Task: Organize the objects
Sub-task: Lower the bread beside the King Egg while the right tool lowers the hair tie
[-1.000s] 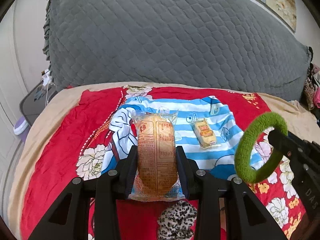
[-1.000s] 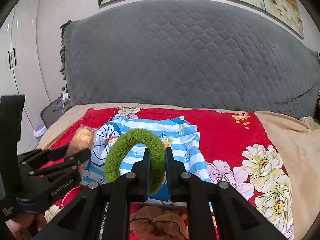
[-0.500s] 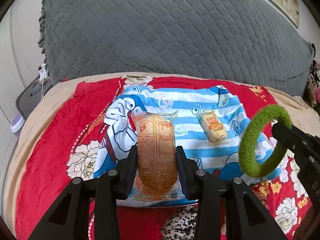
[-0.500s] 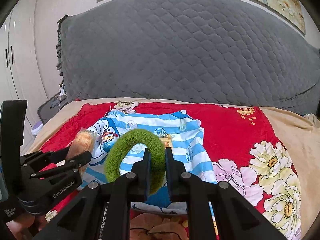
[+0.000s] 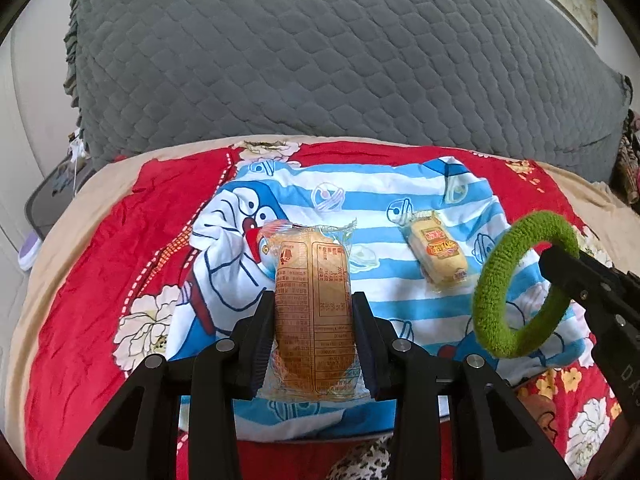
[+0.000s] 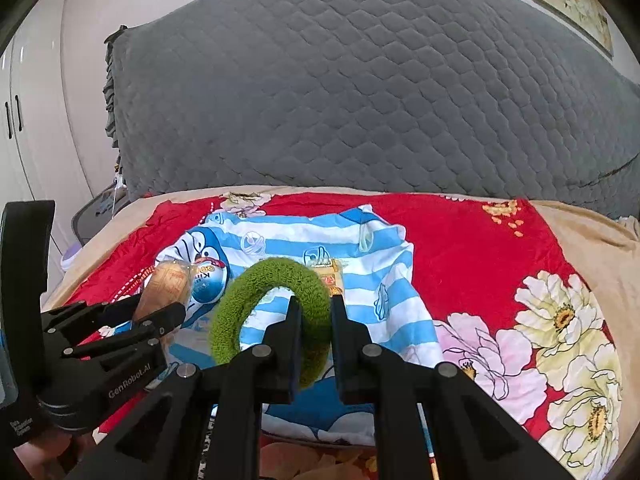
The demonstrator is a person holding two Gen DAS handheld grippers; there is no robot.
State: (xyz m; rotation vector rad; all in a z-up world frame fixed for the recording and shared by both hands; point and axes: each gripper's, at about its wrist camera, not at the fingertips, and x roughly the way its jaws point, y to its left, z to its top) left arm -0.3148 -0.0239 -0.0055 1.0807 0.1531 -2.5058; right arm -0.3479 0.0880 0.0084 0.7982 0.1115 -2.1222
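Observation:
My left gripper [image 5: 314,300] is shut on a wrapped bread loaf [image 5: 314,308] in clear plastic, held lengthwise above a blue-and-white striped cartoon cloth [image 5: 380,196]. On that cloth lies a small yellow wrapped cake [image 5: 438,252]. A fuzzy green ring [image 6: 276,312] is pinched by its rim in my right gripper [image 6: 312,304], which is shut on it. The ring [image 5: 520,284] and the right gripper [image 5: 560,264] show at the right of the left wrist view. In the right wrist view the left gripper [image 6: 160,308] holds the loaf [image 6: 166,286] beside a blue egg-shaped packet [image 6: 208,282].
The cloth lies on a red floral blanket [image 6: 480,248] over a bed. A large grey quilted headboard cushion [image 5: 340,52] stands behind. A small side table [image 5: 52,196] and white cupboard doors [image 6: 24,128] are at the left. A leopard-print item [image 5: 360,460] lies near the bottom edge.
Both grippers have sunk toward the bed and moved forward over the striped cloth, which now looks larger and nearer. Each keeps its grip; the blue egg-shaped packet has come into sight.

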